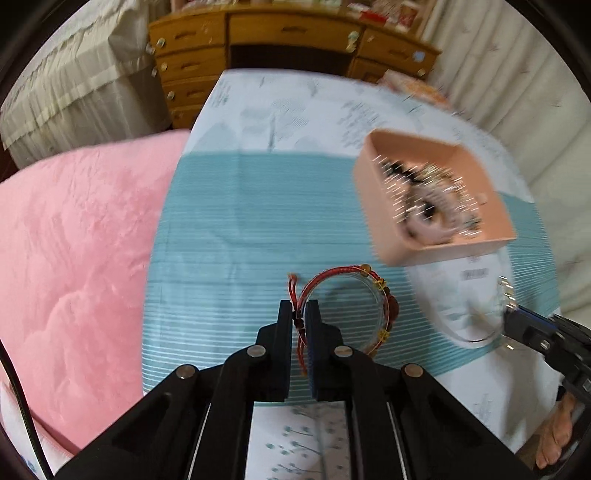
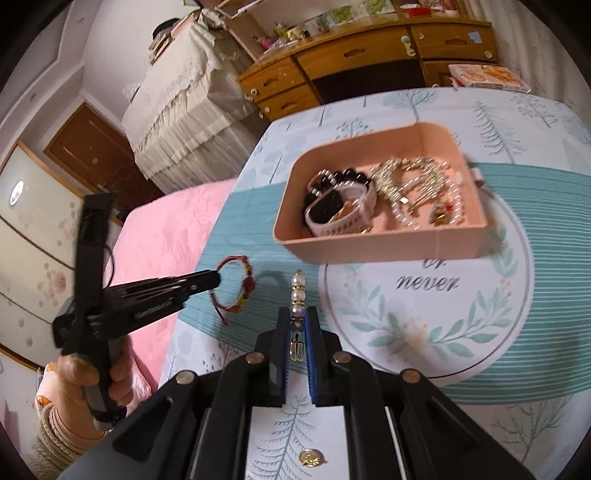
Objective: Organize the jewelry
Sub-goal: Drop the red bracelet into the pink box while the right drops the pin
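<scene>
A red cord bracelet (image 1: 347, 291) with amber beads hangs just above the tablecloth, with my left gripper (image 1: 298, 314) shut on its knotted end. The right wrist view shows the same left gripper (image 2: 218, 279) and the red bracelet (image 2: 236, 288) at the table's left edge. My right gripper (image 2: 297, 317) is shut on a pearl-and-gold bead piece (image 2: 297, 291) that sticks out past its tips. At the right edge of the left wrist view, the right gripper (image 1: 509, 314) carries the pearl piece (image 1: 505, 290). A pink open box (image 2: 369, 253) (image 1: 454, 253) beyond both grippers holds a watch, black beads, gold chains and pearls.
A small gold round piece (image 2: 311, 458) lies on the cloth near the front edge. The tablecloth (image 2: 424, 325) is teal-striped with tree prints. A pink quilt (image 1: 74, 258) lies to the left, and a wooden dresser (image 1: 288, 33) stands behind. A hand (image 2: 81, 373) grips the left tool.
</scene>
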Demonstrator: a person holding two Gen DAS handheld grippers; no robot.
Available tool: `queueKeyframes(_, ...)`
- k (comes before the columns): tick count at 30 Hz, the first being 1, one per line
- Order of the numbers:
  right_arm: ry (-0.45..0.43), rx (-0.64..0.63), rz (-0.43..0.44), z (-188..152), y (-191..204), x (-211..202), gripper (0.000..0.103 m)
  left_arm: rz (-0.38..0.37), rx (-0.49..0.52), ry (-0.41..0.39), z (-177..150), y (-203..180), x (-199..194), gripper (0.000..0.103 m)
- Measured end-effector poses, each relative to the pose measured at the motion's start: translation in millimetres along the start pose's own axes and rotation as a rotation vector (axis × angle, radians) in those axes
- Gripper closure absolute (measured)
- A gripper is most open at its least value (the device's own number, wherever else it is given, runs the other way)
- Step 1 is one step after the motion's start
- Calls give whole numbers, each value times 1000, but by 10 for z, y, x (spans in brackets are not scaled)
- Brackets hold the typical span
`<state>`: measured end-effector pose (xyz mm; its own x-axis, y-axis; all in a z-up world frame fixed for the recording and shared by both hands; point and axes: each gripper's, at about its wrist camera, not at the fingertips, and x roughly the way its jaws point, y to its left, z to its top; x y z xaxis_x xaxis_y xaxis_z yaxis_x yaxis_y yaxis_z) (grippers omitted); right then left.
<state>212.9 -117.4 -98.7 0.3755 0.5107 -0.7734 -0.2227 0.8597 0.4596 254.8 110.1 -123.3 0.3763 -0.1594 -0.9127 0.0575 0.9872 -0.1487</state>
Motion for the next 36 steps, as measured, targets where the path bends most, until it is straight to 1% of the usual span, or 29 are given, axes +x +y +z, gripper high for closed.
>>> queueKeyframes(3,-48,8,-15,118,-59,-153,96,-26,37,-57,99,-197,-251,98)
queueKeyframes(5,-84,19,-23,256,-114,-269,96,-36,56,-84,204,-314,-363,98)
queueKeyframes(9,-146,19,-47,483,-161,-437,96,-36,98,-146,504,-574,-548,98)
queueKeyframes(12,-212,9,-69,682,-183,-553,96,-30,100,-168,742,-732,-550,98)
queueKeyframes(15,-240,31,-81,846,-281,-529,96,-20,91,-171,966,-860,-416,98)
queueKeyframes(18,-213,57,-88,953,-410,-377,96,-16,79,-143,1092,-946,-175,98)
queueKeyframes(20,-177,64,-102,983,-494,-205,96,-9,77,-123,1124,-992,-14,98)
queueKeyframes(24,-124,77,-115,976,-631,63,96,0,74,-89,1128,-1001,260,98)
queueKeyframes(28,-89,78,-122,973,-721,209,95,-3,79,-64,1121,-1018,432,98)
queueKeyframes(29,-78,72,-134,975,-732,242,95,-10,79,-57,1120,-1020,467,94)
queueKeyframes(30,-67,67,-150,975,-735,266,95,-16,80,-50,1116,-1026,493,81)
queueKeyframes(31,-57,61,-154,969,-730,282,94,-21,81,-45,1111,-1030,509,71)
queueKeyframes(32,-51,61,-147,955,-734,288,94,-21,83,-44,1096,-1037,513,48)
queueKeyframes(33,-48,69,-138,937,-741,283,93,-15,84,-54,1076,-1040,497,37)
queueKeyframes(34,-47,78,-128,917,-756,265,93,0,91,-80,1043,-1052,456,36)
queueKeyframes(36,-51,93,-109,862,-767,198,93,16,118,-103,988,-1083,375,36)
